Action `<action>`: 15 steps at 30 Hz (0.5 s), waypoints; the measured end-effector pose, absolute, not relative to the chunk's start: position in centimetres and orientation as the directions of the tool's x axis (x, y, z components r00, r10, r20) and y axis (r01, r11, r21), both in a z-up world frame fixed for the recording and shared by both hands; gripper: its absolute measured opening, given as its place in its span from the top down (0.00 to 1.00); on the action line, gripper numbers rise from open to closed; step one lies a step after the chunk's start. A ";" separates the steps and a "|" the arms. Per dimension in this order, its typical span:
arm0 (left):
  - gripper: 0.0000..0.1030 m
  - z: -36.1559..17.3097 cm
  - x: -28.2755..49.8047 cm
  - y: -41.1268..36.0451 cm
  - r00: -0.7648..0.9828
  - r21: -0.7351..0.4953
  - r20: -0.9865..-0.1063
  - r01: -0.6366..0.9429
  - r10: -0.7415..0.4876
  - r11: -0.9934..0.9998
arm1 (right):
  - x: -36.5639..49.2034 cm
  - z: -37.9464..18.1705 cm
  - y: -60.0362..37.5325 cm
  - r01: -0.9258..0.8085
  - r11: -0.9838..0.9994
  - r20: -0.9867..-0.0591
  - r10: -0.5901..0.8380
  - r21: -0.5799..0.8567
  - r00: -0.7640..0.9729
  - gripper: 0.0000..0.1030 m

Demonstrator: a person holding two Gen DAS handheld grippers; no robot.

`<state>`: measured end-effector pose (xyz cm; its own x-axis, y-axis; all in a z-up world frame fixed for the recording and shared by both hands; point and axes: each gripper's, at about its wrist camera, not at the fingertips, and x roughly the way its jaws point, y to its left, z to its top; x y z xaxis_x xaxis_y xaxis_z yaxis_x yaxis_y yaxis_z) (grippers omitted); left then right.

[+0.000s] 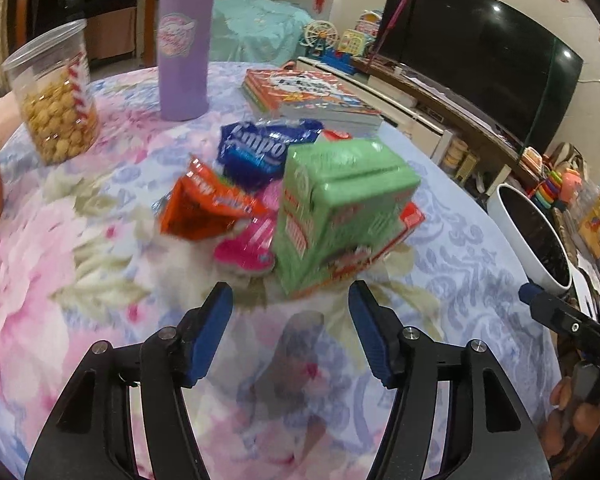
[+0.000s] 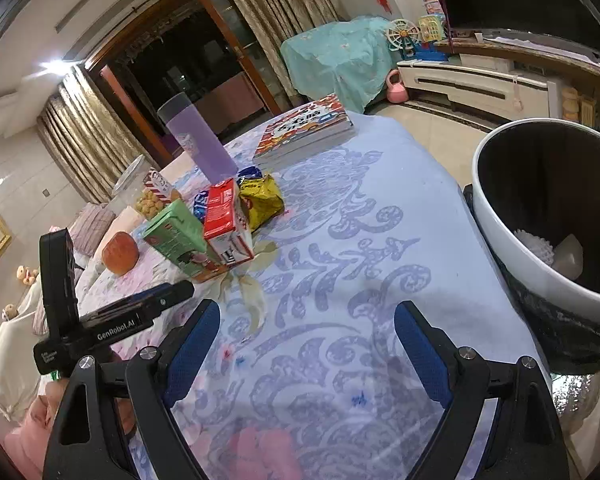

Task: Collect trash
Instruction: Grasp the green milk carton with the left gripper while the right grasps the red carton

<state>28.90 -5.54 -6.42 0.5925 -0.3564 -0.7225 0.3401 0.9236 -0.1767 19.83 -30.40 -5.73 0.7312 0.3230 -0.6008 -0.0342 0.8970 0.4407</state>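
1. Most of the job is left, I think. The trash pile sits in the middle of the table (image 2: 340,216), and my bin (image 2: 512,256) has only a little in it.
2. My left gripper (image 1: 290,300) has its fingers spread wide. They hold nothing. The green carton (image 1: 340,208) is just past the tips, not touching.
3. My right gripper (image 2: 308,320) is spread wide too, and holds nothing. It is over bare cloth, well away from the green carton.
4. Beside the green carton stands a red carton (image 2: 226,220). On the far side of that lies a yellow wrapper (image 2: 262,200). On the green carton's other side are an orange wrapper (image 1: 204,208), a pink wrapper (image 1: 248,248) and a blue wrapper (image 1: 256,152).
5. The bin stands off the table edge, far from the green carton. Inside I see a white foam net (image 2: 534,248) and a pale scrap.
6. Behind the green carton is a clear tub (image 1: 52,96), about half full of little yellow snacks. It has no lid that I can see.
7. Next, I would pinch the green carton.
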 end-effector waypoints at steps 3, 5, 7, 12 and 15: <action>0.39 -6.4 29.6 -6.1 0.585 -0.178 -0.714 0.380 -0.385 0.908 | 20.5 -5.9 -30.5 -0.028 0.895 -0.604 0.323 0.445 0.729 0.12; 0.39 -6.4 29.8 -6.4 0.583 -0.175 -0.711 0.395 -0.394 0.902 | 20.9 -6.0 -30.6 -0.026 0.895 -0.605 0.323 0.446 0.728 0.12; 0.39 -6.4 30.1 -6.6 0.579 -0.183 -0.709 0.402 -0.403 0.897 | 21.2 -6.0 -30.6 -0.028 0.894 -0.605 0.324 0.446 0.727 0.12; 0.81 -6.7 30.5 -6.6 0.559 -0.204 -0.713 0.414 -0.424 0.887 | 21.9 -5.8 -30.4 -0.031 0.894 -0.602 0.325 0.446 0.730 0.12; 0.99 -7.1 30.6 -6.5 0.543 -0.201 -0.734 0.398 -0.407 0.895 | 22.4 -5.9 -30.1 -0.034 0.893 -0.601 0.330 0.449 0.728 0.12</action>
